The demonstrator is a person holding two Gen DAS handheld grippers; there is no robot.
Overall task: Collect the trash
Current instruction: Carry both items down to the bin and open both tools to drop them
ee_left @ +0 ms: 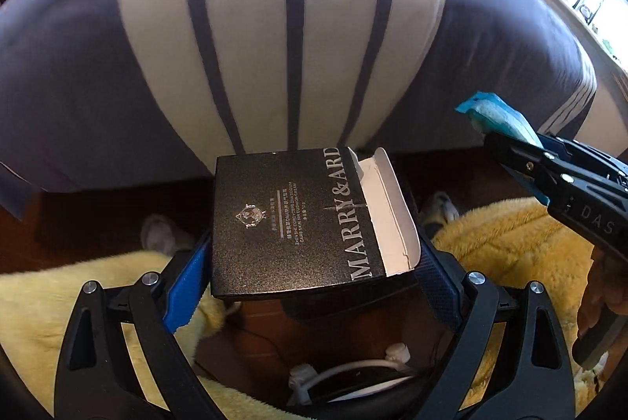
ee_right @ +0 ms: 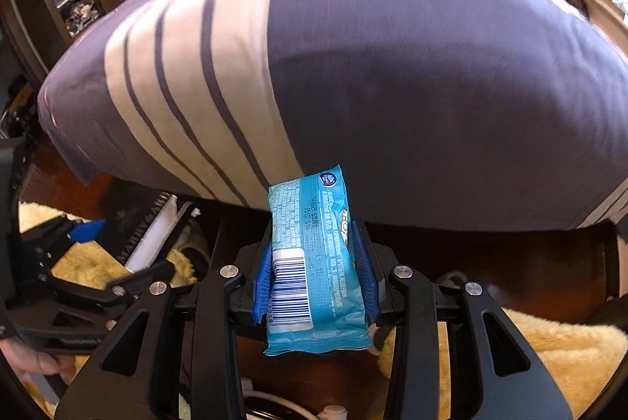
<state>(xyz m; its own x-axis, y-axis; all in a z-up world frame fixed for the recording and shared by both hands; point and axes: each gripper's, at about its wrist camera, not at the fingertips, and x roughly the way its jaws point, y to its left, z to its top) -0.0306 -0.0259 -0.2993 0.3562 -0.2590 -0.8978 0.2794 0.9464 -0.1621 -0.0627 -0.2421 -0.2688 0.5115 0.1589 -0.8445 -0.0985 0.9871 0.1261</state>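
In our left gripper (ee_left: pixel 314 255) we hold a flat black cardboard box with silver "MARRY&ARD" lettering (ee_left: pixel 290 220). Its blue-padded fingers (ee_left: pixel 188 282) press on the box's two long sides, so the box sits squarely between them and juts forward past the tips. The white inner flap at the box's right end stands open. From the right wrist view we see the same box (ee_right: pixel 137 227) at the left edge, tilted, with the left gripper (ee_right: pixel 94 235) around it.

In our right gripper (ee_right: pixel 314 278) we hold a light blue plastic snack wrapper with a barcode (ee_right: pixel 314 263). The two blue ribbed fingers (ee_right: pixel 365 274) are drawn in narrow against the wrapper's sides. The wrapper lies lengthwise along the fingers, its barcode end hanging back toward the camera and its far end sticking out beyond the tips. In the left wrist view the right gripper (ee_left: pixel 506 141) comes in from the right edge with the blue wrapper (ee_left: pixel 498 117) poking out of its tip, well apart from the box.

Ahead of both grippers is a bed covered in a purple-grey sheet with a cream panel and dark stripes (ee_left: pixel 255 39). Below lie a fluffy yellow rug (ee_left: pixel 506 243) on a dark wooden floor (ee_left: pixel 78 220), and white cables (ee_left: pixel 353 369) close under the left gripper.
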